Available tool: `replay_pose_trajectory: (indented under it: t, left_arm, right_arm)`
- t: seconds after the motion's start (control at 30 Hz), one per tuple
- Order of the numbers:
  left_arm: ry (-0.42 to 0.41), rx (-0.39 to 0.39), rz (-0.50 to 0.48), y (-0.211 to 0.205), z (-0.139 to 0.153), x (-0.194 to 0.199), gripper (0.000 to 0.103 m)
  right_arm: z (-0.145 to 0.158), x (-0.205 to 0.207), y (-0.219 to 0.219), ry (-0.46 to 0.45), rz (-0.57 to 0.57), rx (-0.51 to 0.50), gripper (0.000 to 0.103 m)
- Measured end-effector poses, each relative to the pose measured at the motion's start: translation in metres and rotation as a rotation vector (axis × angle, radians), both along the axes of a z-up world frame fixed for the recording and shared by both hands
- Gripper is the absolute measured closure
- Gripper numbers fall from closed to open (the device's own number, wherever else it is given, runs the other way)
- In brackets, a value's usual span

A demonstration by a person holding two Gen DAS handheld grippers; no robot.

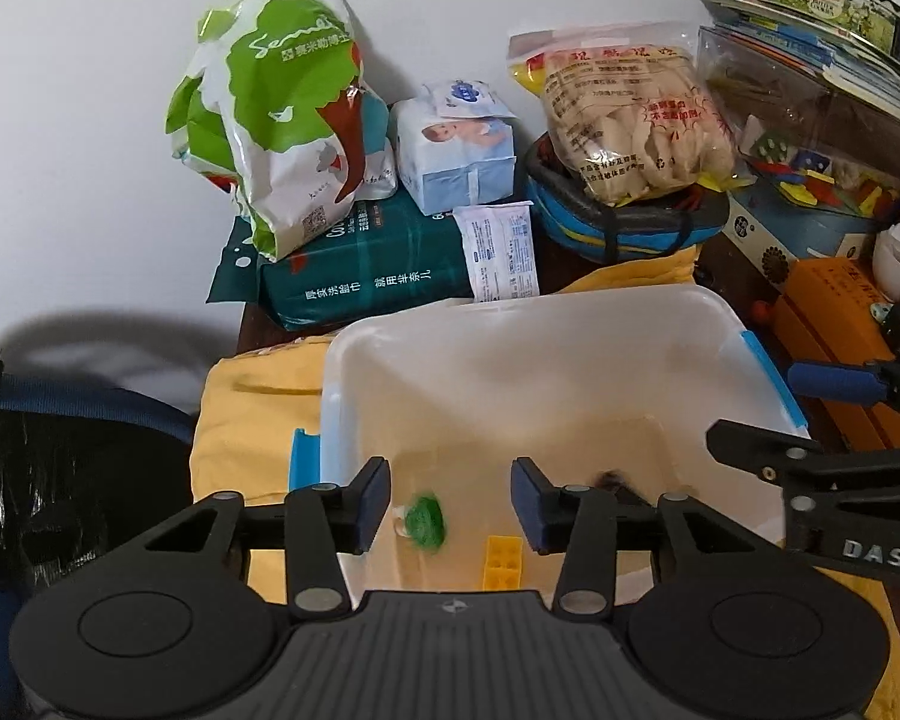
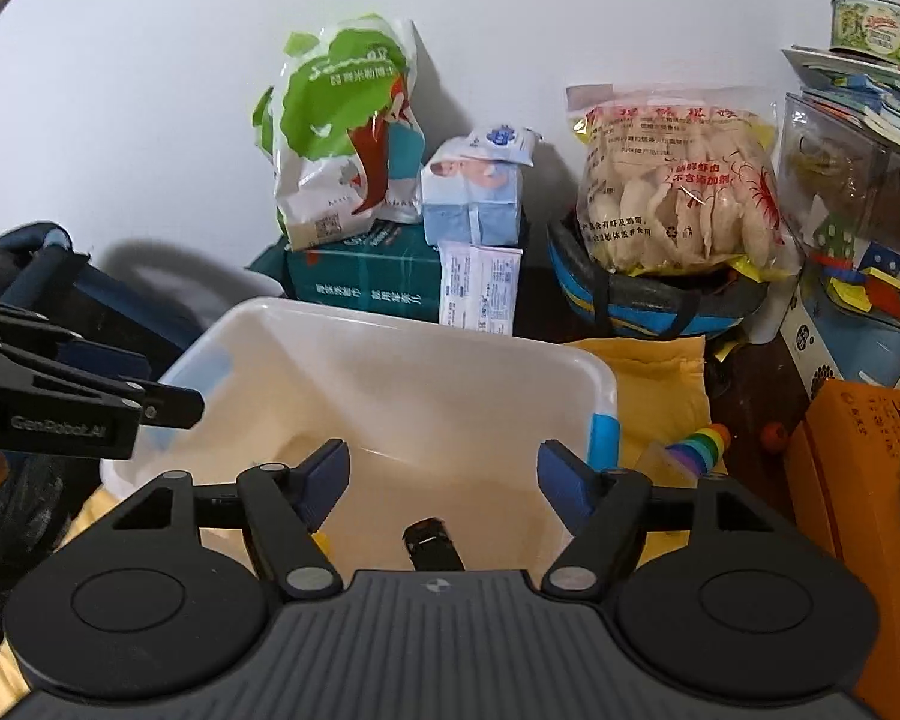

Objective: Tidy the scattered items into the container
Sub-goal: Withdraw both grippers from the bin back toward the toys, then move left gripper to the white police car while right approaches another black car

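Left gripper point(image 1: 450, 504) and right gripper point(image 2: 444, 486) both spread, empty, above white plastic bin point(image 1: 570, 324). Inside bin: green toy point(image 1: 424, 521), yellow brick point(image 1: 504, 561), black toy car point(image 2: 432, 543). Rainbow toy point(image 2: 699, 450) on worktop beside bin.

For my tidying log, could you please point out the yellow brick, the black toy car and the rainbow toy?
yellow brick point(image 1: 503, 561), left wrist view, studded top.
black toy car point(image 2: 431, 542), right wrist view, roof.
rainbow toy point(image 2: 699, 450), right wrist view, striped side.
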State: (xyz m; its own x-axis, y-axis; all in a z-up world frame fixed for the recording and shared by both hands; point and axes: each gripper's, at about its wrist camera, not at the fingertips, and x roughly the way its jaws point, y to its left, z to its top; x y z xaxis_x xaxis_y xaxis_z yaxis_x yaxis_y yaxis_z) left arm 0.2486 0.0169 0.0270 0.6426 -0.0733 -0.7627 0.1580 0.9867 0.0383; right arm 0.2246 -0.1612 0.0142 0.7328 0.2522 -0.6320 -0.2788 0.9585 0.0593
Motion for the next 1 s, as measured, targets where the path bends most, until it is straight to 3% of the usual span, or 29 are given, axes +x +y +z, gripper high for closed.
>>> replay_pose_trajectory:
  t: [0.2, 0.37, 0.63, 1.0]
  left_arm:
    - [-0.023, -0.059, 0.018, 0.019, -0.005, -0.045, 0.054]
    - [-0.112, -0.024, -0.007, 0.027, -0.020, -0.114, 0.053]
    - [-0.026, 0.058, -0.082, 0.023, -0.085, -0.173, 0.053]
    - [0.039, 0.068, -0.125, 0.008, -0.137, -0.178, 0.054]
  right_arm:
    - [0.009, -0.050, -0.001, -0.103, 0.035, -0.001, 0.031]
    - [-0.006, -0.111, -0.007, -0.156, 0.070, -0.015, 0.030]
    - [-0.070, -0.173, 0.002, -0.008, 0.138, -0.039, 0.031]
    - [-0.117, -0.209, 0.029, 0.063, 0.200, -0.073, 0.031]
